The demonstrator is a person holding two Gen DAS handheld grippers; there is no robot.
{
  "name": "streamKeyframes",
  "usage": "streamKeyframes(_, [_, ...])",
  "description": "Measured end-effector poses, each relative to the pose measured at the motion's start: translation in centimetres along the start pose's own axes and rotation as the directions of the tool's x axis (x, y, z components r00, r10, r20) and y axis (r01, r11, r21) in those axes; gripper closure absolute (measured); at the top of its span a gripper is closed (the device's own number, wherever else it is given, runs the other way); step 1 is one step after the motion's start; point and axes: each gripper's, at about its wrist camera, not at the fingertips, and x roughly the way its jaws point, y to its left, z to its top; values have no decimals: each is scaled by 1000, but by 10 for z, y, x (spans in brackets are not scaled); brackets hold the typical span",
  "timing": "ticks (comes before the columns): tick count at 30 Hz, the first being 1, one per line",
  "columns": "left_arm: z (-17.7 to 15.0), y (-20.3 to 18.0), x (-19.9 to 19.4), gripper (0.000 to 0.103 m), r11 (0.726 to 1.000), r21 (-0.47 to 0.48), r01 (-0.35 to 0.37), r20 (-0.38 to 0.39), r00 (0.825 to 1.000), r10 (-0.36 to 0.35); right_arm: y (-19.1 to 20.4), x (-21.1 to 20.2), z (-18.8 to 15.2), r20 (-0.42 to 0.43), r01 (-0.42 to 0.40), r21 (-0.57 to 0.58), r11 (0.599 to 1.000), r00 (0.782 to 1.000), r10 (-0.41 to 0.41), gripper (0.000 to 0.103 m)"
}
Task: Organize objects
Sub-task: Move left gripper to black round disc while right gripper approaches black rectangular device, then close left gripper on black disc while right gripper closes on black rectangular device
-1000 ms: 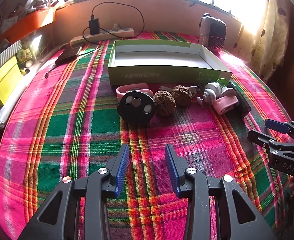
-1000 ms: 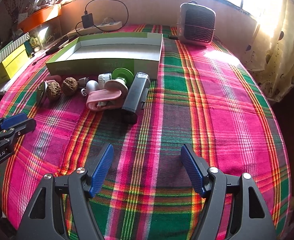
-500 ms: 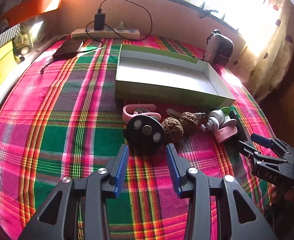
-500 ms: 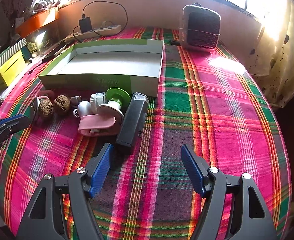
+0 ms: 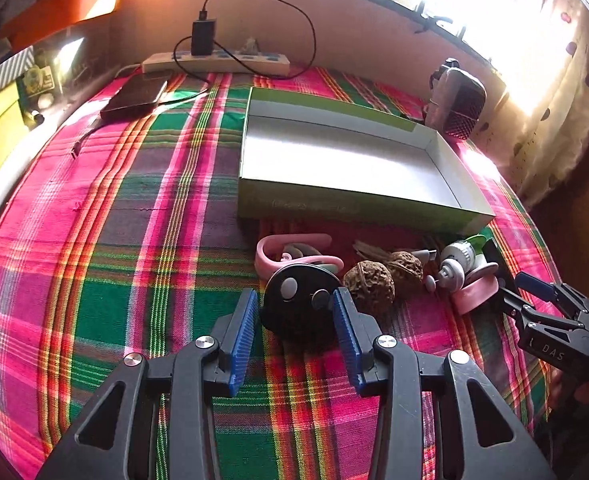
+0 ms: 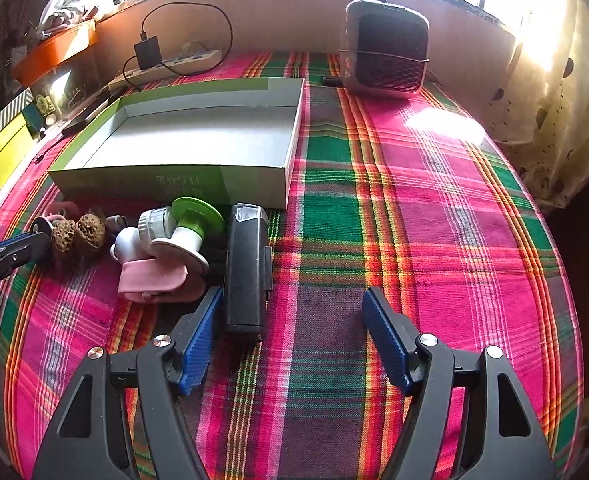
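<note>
Left tongs (image 5: pixel 294 336) stand open, one blue pad on each side of the black round disc (image 5: pixel 300 300); whether the pads touch it cannot be told. The disc lies on the plaid-covered worktop (image 5: pixel 134 260), at the left end of a row of small items just in front of the near wall of the green tray (image 5: pixel 354 204). Behind the disc lies a pink band (image 5: pixel 270 250); to its right sit two walnuts (image 5: pixel 386 280), touching each other. Right tongs (image 6: pixel 292 340) are spread wide and hold nothing; the left pad sits just beside the near end of the black rectangular device (image 6: pixel 246 272), the right pad well apart from it over bare cloth. Left of the device lie a pink clip (image 6: pixel 154 280) and a green-and-white spool (image 6: pixel 190 228). A black-grilled heater (image 6: pixel 386 56) stands at the far edge of the worktop, right of the tray.
</note>
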Motion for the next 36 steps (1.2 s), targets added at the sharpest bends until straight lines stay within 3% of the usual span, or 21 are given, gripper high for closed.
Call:
streamKeyframes(17, [5, -1, 5, 67, 1000, -3, -13, -4, 1000, 13, -1, 5, 6, 17, 1, 7, 1000, 1000, -1, 33])
streamKeyframes(19, [4, 0, 4, 71, 1000, -10, -18, -7, 1000, 17, -1, 4, 6, 21, -2, 6, 1000, 1000, 2, 39])
streamKeyframes(21, [4, 3, 4, 75, 1000, -22, -18, -5, 1000, 18, 0, 3, 6, 27, -2, 4, 1000, 1000, 2, 51])
streamKeyframes(30, [2, 4, 3, 78, 1000, -23, -18, -6, 1000, 18, 3, 1, 6, 38, -5, 2, 1000, 999, 5, 78])
streamKeyframes(36, [3, 5, 3, 78, 1000, -23, -20, -6, 1000, 19, 4, 0, 4, 39, -1, -8, 1000, 999, 2, 78])
